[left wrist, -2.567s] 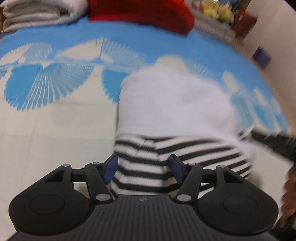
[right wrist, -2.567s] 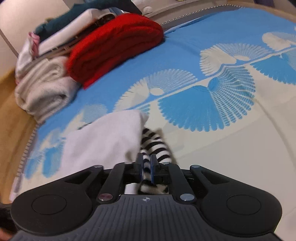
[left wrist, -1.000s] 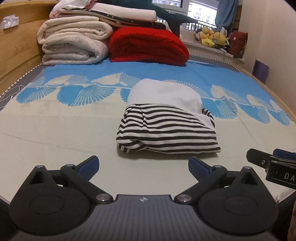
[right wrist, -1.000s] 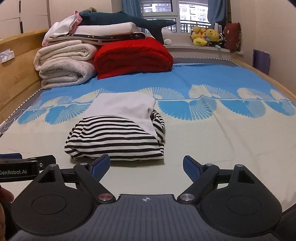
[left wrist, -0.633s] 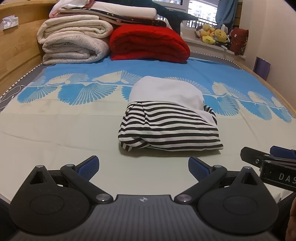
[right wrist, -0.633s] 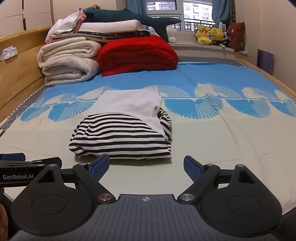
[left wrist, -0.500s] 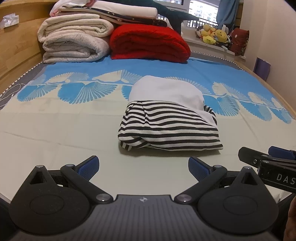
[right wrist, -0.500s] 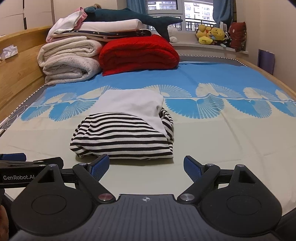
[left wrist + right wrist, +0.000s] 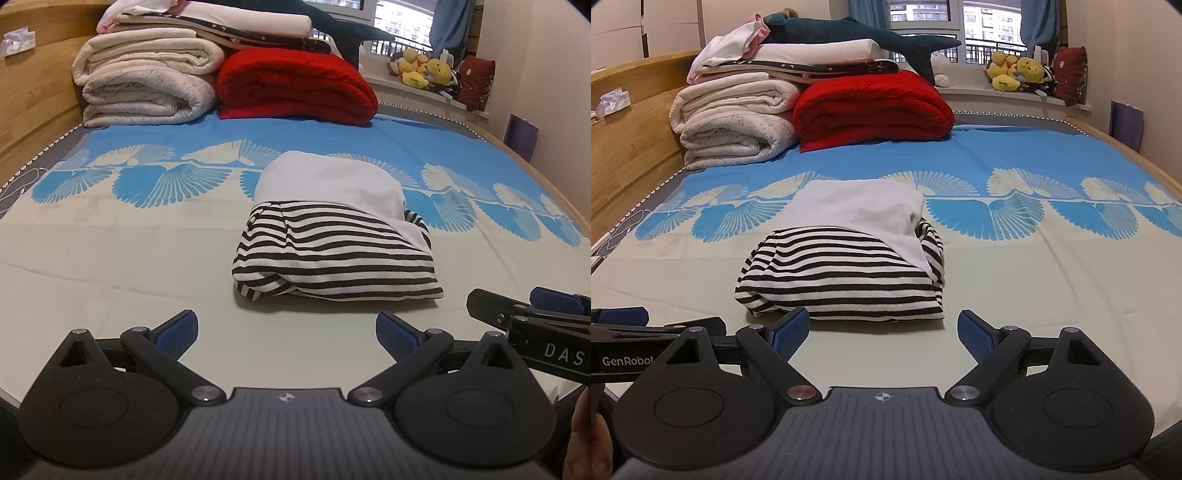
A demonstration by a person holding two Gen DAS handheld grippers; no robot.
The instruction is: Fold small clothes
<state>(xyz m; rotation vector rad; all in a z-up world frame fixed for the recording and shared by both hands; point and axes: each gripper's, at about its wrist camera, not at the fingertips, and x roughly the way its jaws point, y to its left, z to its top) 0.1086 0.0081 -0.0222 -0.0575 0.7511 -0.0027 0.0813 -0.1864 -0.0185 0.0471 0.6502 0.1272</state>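
One folded garment (image 9: 336,254) lying crosswise.

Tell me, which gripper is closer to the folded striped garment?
Right gripper, slightly: its open jaws sit just short of the striped garment. Left gripper, also open, sits back with more bare sheet between.

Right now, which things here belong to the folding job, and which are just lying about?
Job: folded black-and-white striped garment with white panel; open left gripper; open right gripper.

Lying about: red folded blanket; cream rolled blankets; dark teal plush shark; yellow plush toys.
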